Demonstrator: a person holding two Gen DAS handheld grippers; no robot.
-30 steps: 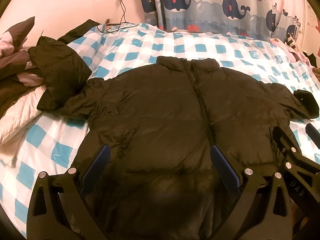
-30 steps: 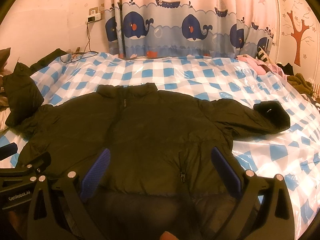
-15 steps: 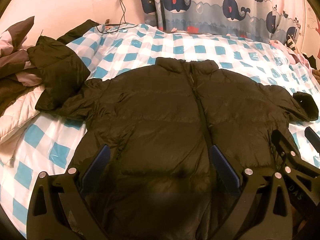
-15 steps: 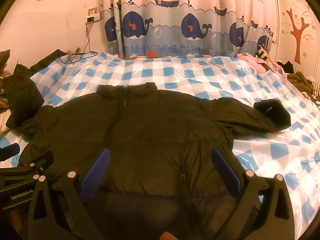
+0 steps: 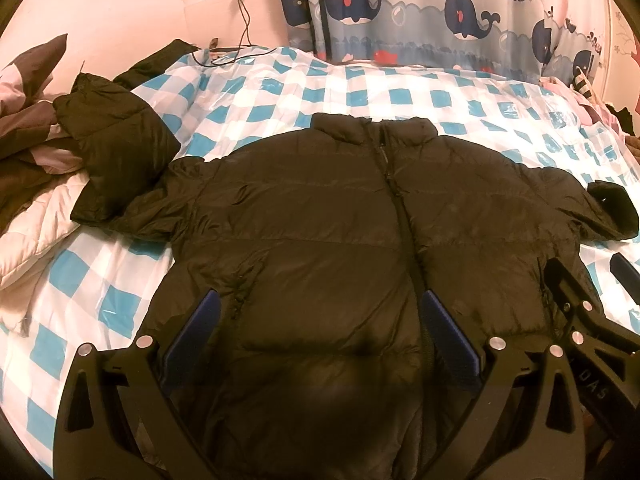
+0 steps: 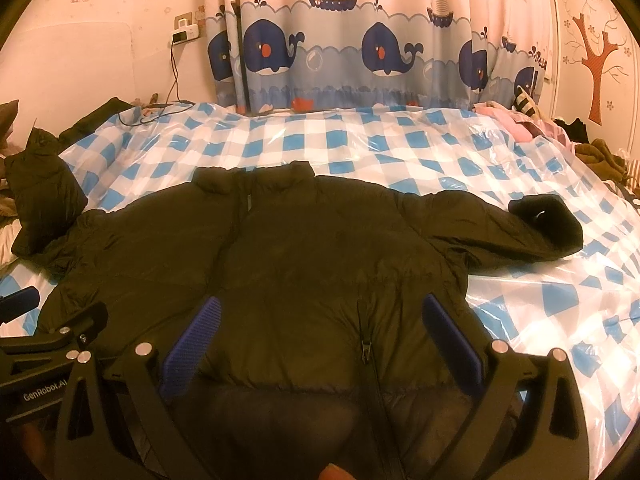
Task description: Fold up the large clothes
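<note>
While both the left gripper [image 5: 320,336] and right gripper [image 6: 320,340] hover spread empty above its hem, the jacket [image 5: 360,232] stretches sleeve-to-sleeve crosswise ahead

Jacket [image 5: 320,220] of dark quilted cloth with a faint sheen, glossy crinkled clear plastic over the checked bed [image 6: 400,152], matt black plastic gripper [image 5: 316,332] frames with ribbed blue pads [image 6: 192,340], shiny metal pins, soft printed cloth curtain [image 6: 360,52]
</note>
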